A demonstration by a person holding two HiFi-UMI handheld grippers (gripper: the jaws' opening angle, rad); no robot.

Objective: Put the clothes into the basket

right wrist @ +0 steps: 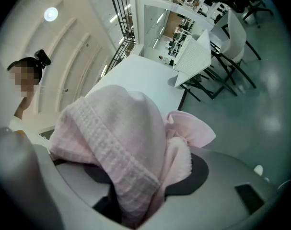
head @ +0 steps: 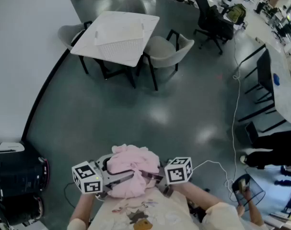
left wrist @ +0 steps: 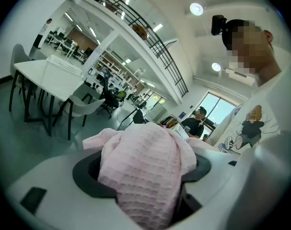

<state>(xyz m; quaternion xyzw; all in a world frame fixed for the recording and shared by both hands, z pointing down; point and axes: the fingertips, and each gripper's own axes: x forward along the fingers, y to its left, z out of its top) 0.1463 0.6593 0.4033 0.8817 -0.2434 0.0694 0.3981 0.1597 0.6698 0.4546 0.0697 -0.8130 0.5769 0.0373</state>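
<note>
A bundle of pink waffle-knit clothes (head: 131, 169) is held close to the person's chest, pinched from both sides. My left gripper (head: 117, 178) is shut on its left side and my right gripper (head: 152, 176) on its right. In the left gripper view the pink clothes (left wrist: 145, 166) fill the gap between the jaws and spill over them. The pink clothes (right wrist: 116, 143) do the same in the right gripper view. The white slatted basket (head: 120, 38) stands on a white table (head: 87, 47) far across the floor, also visible as the basket (left wrist: 64, 73) and the basket (right wrist: 195, 56).
Two grey chairs (head: 167, 49) (head: 71, 32) flank the table. A black office chair (head: 212, 20) stands further right. A white cable (head: 236, 104) runs over the dark floor, black equipment (head: 16, 176) sits at the lower left, and a white wall curves along the left.
</note>
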